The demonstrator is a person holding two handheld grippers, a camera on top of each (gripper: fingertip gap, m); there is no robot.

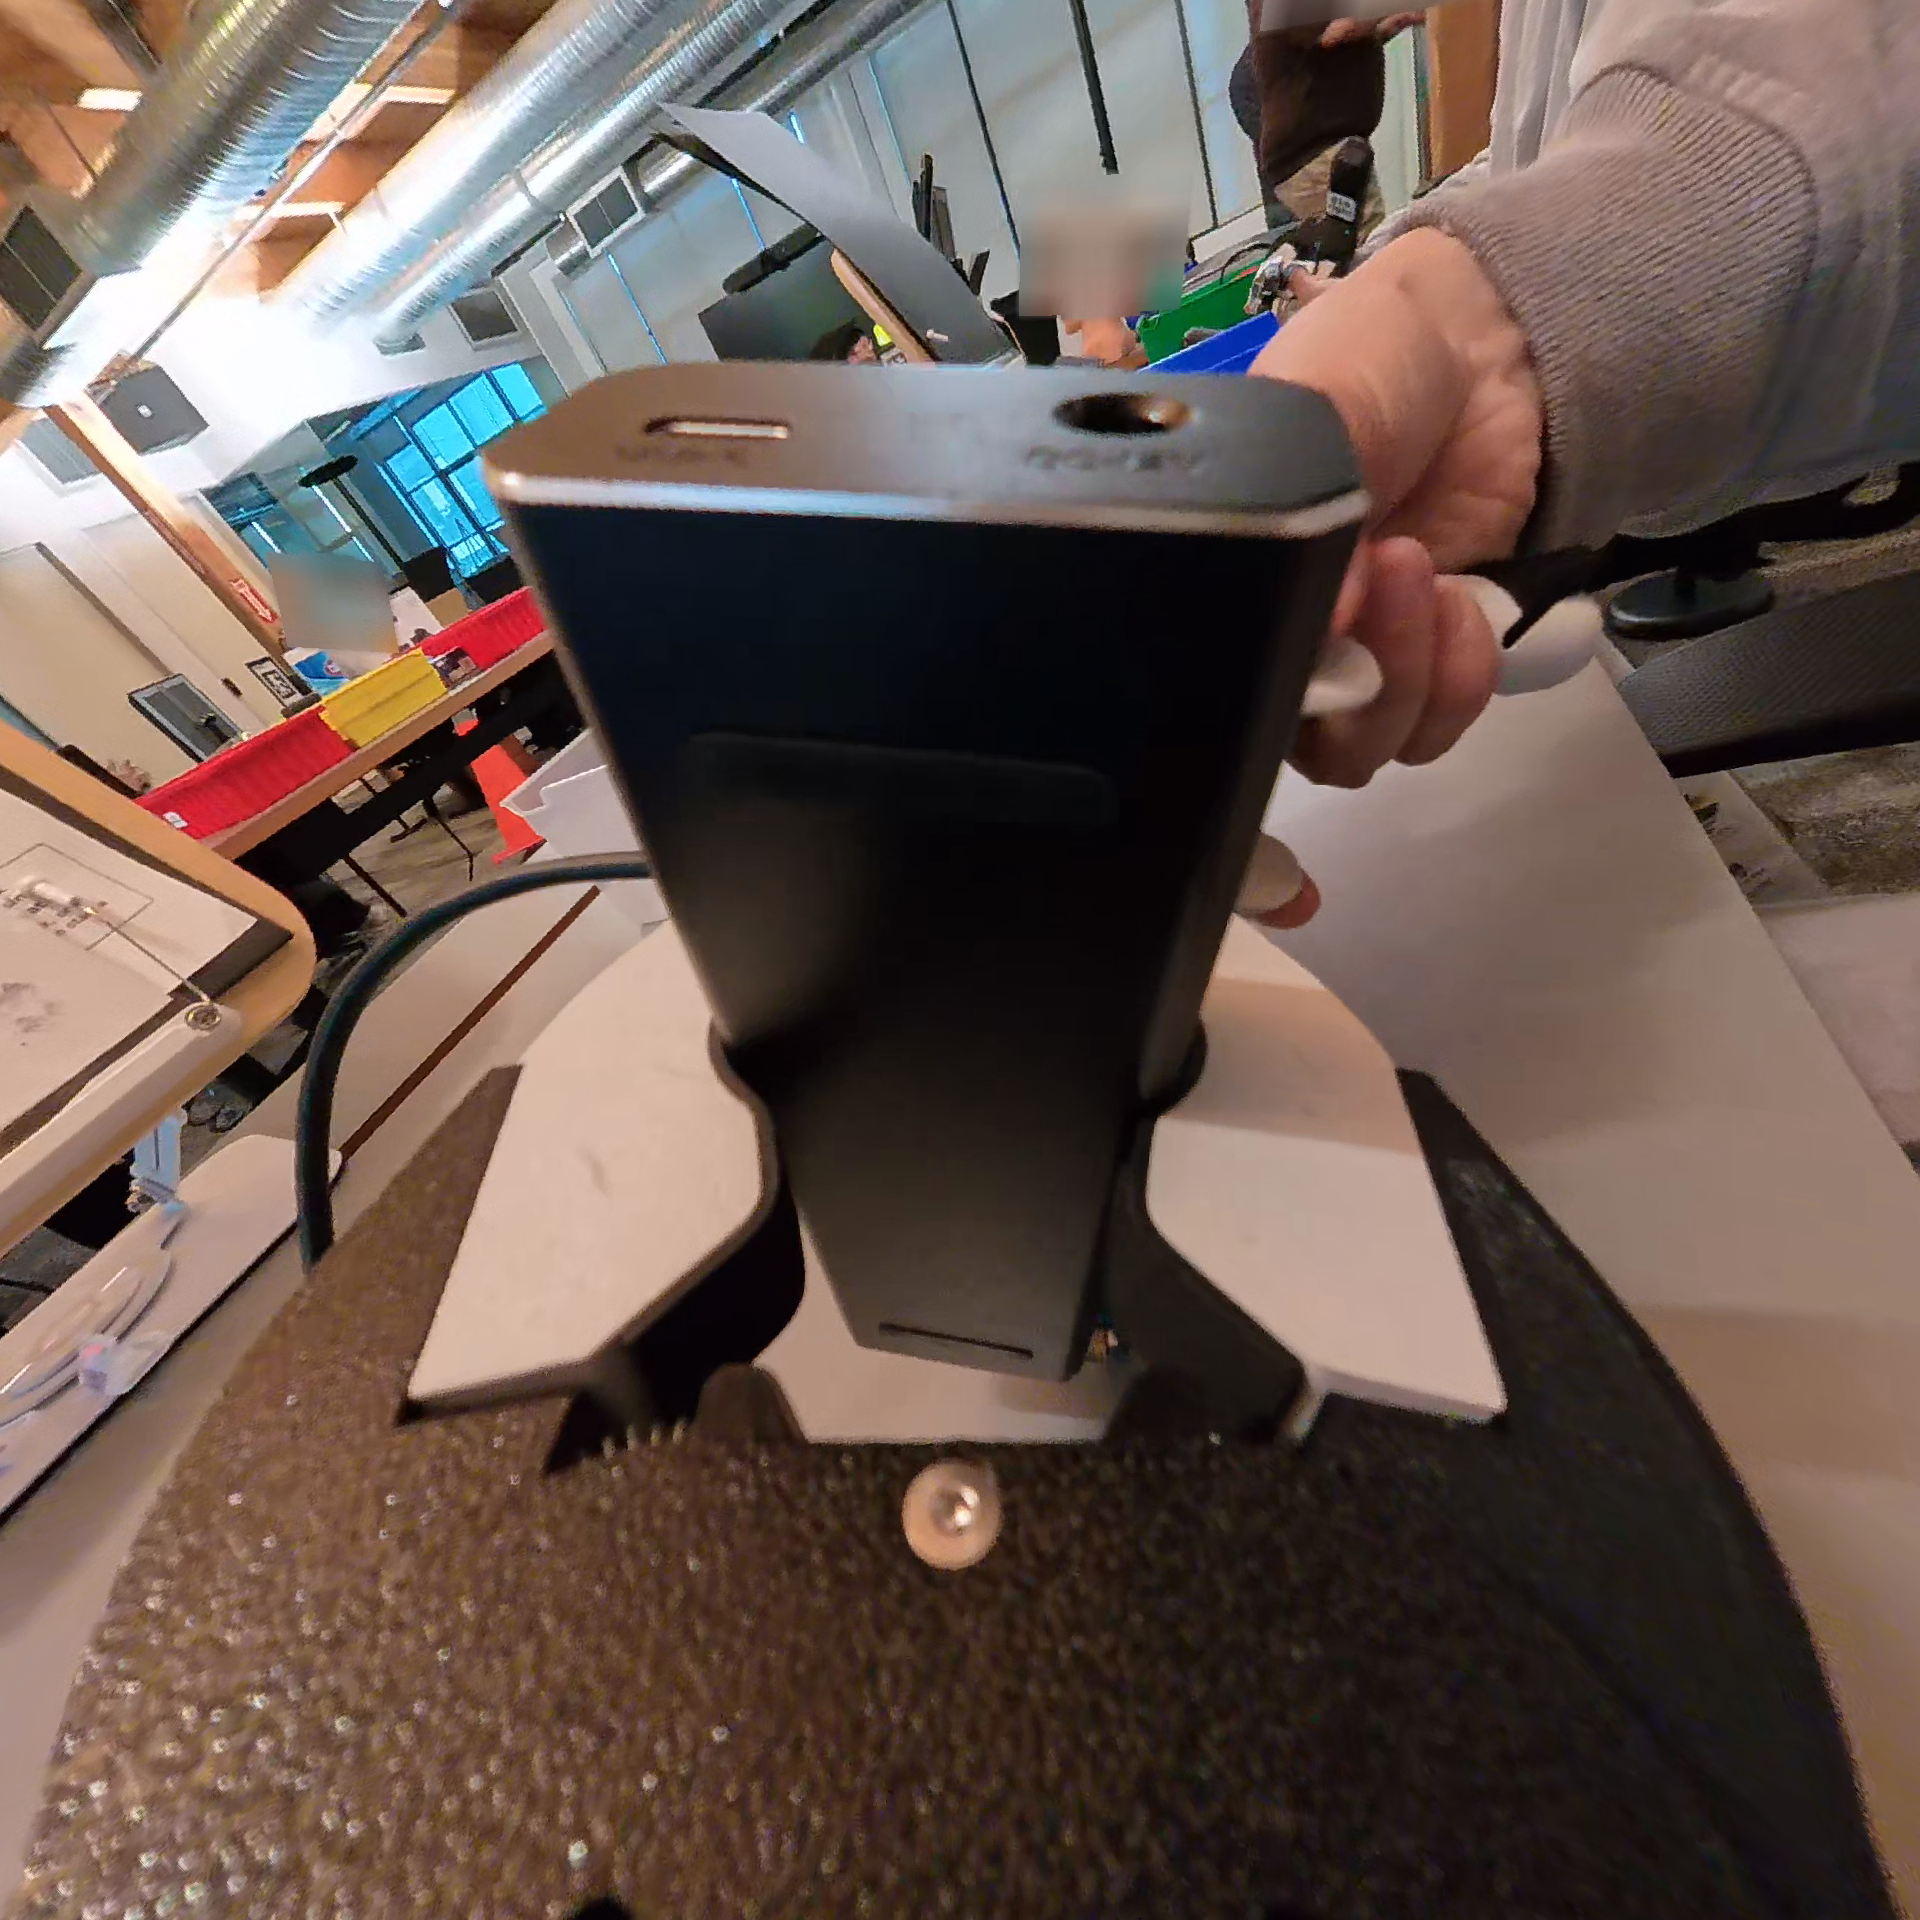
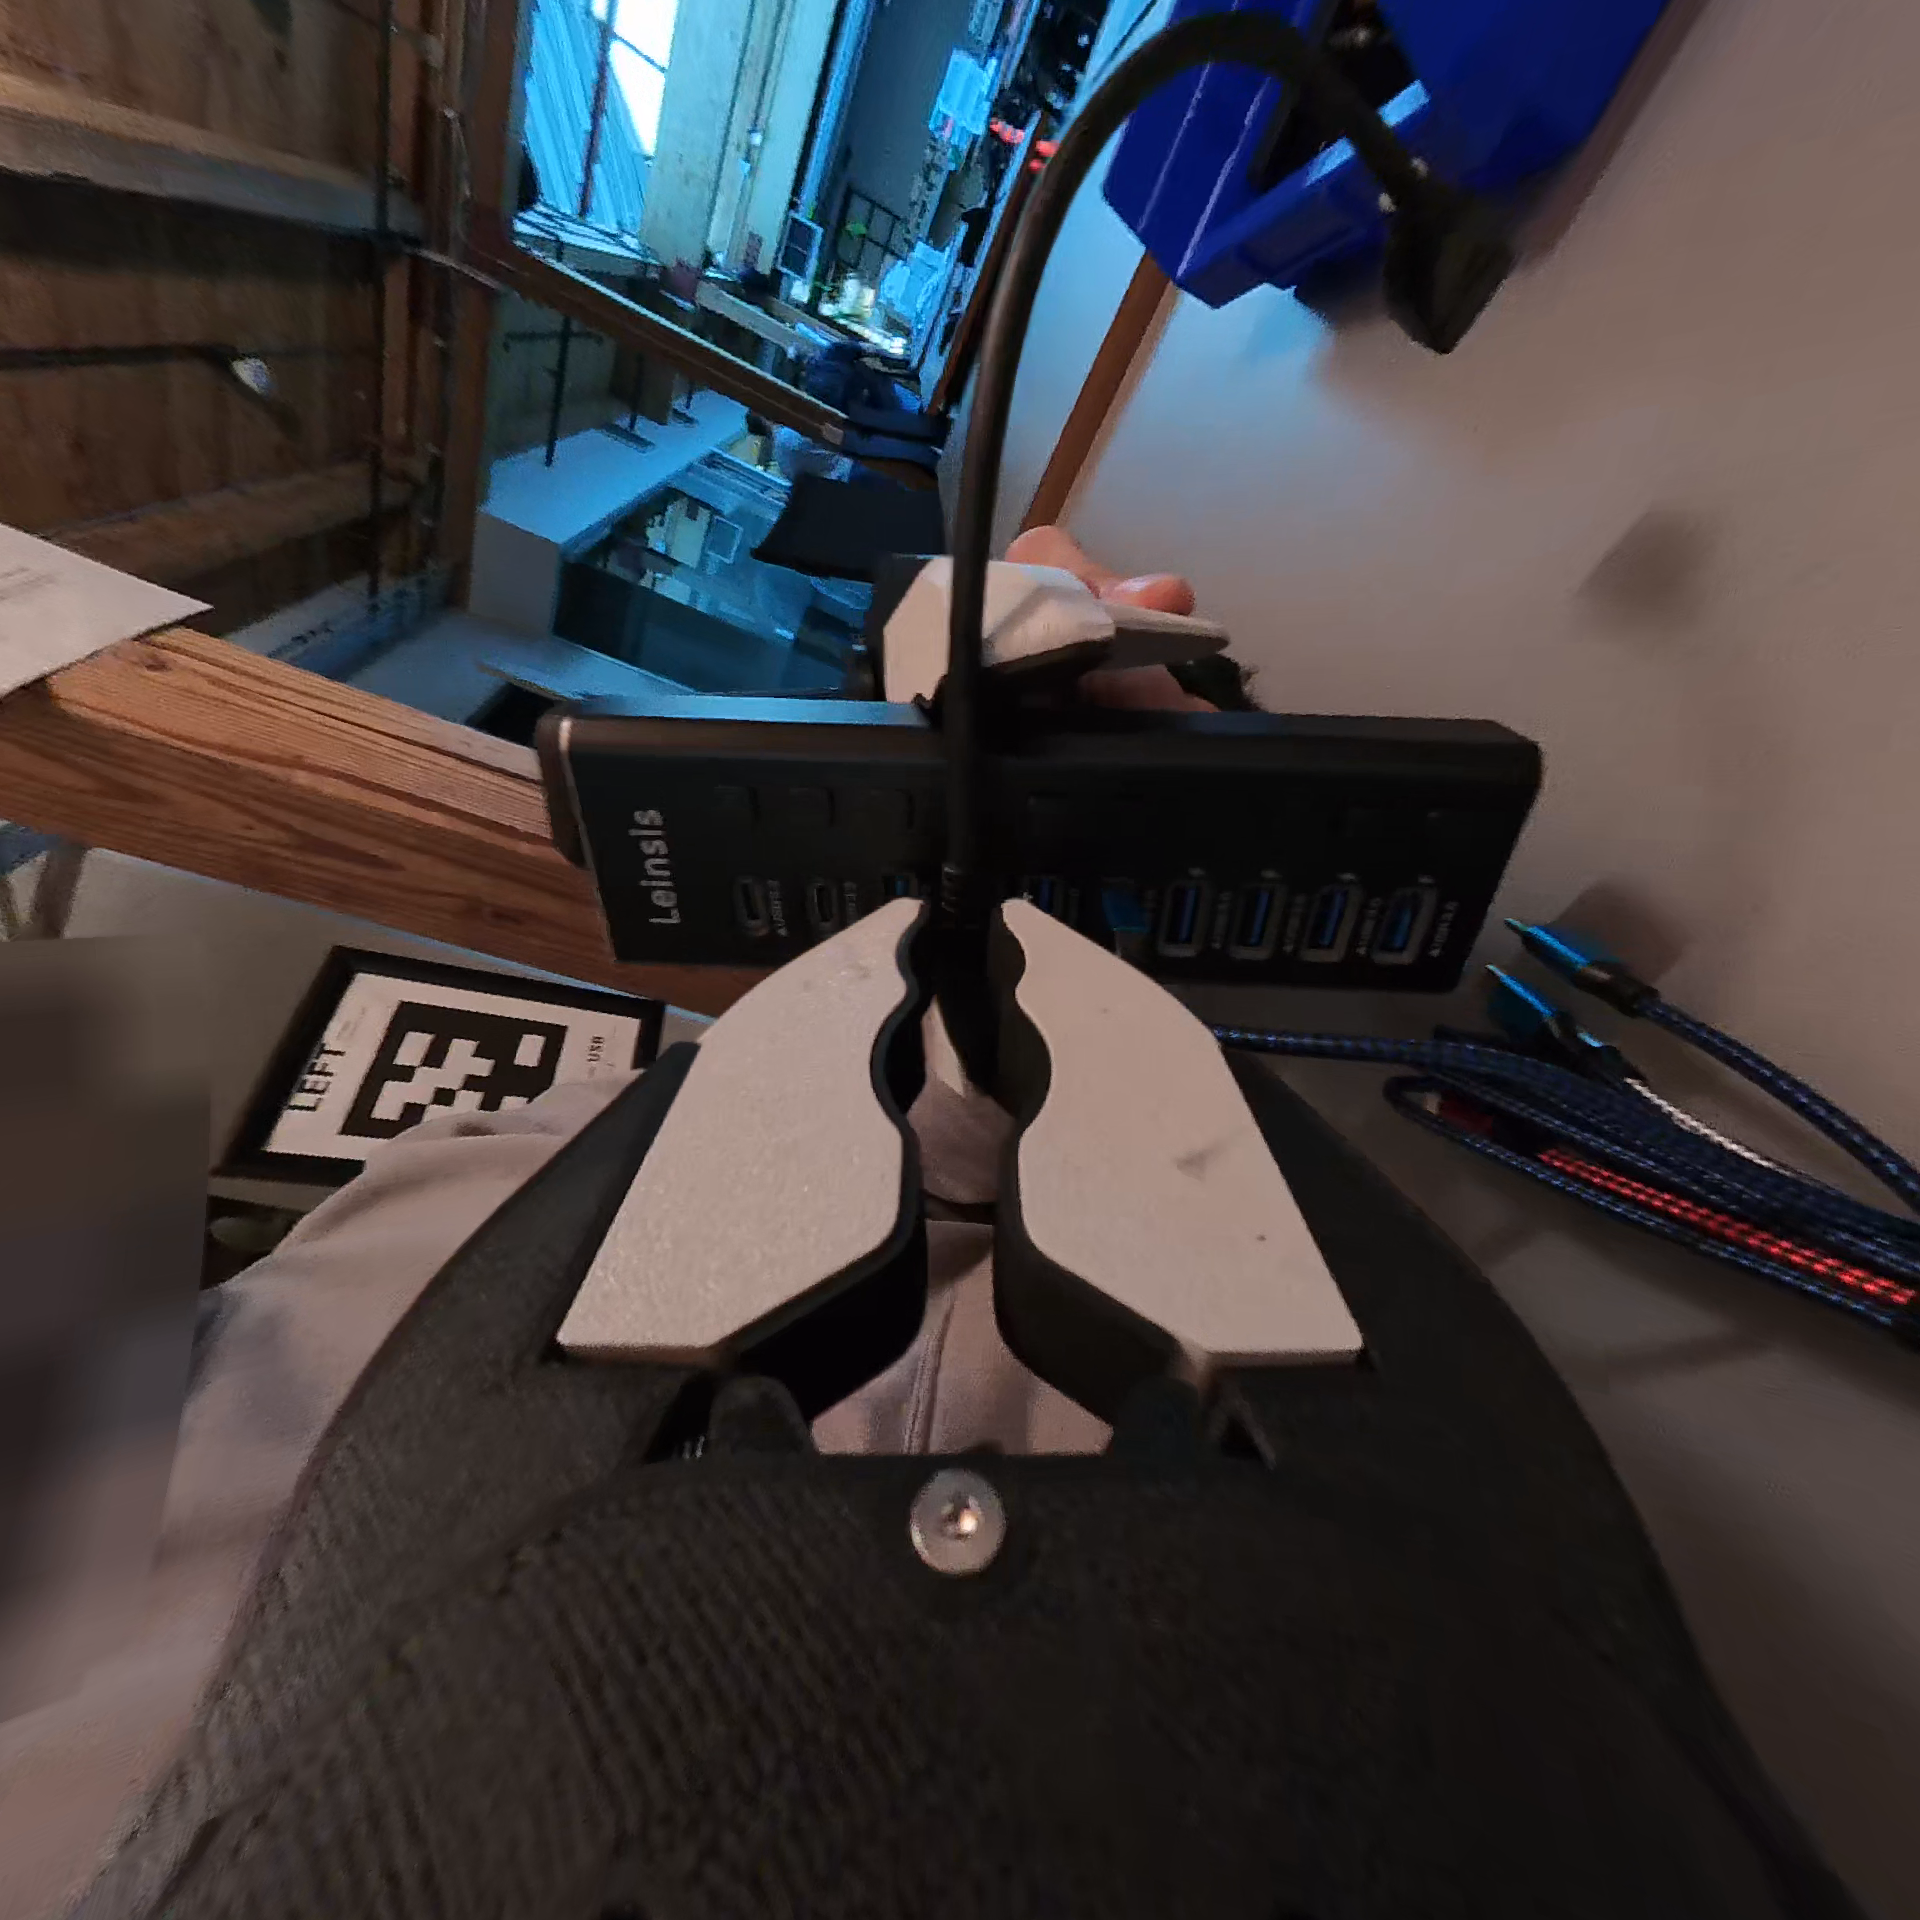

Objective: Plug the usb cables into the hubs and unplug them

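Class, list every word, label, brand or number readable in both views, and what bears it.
I won't copy writing; these bear it:
Black rectangular USB hub: white print on its port face, partly behind the black cable.
Hub's end face: blurred marks, unreadable.
Black-framed white marker card: printed words.
White sheet on wooden board: too small.

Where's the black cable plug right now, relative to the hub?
In the right wrist view the black cable plug is pinched in the right gripper, at the port face of the hub, which the left gripper holds; whether it is seated is unclear.
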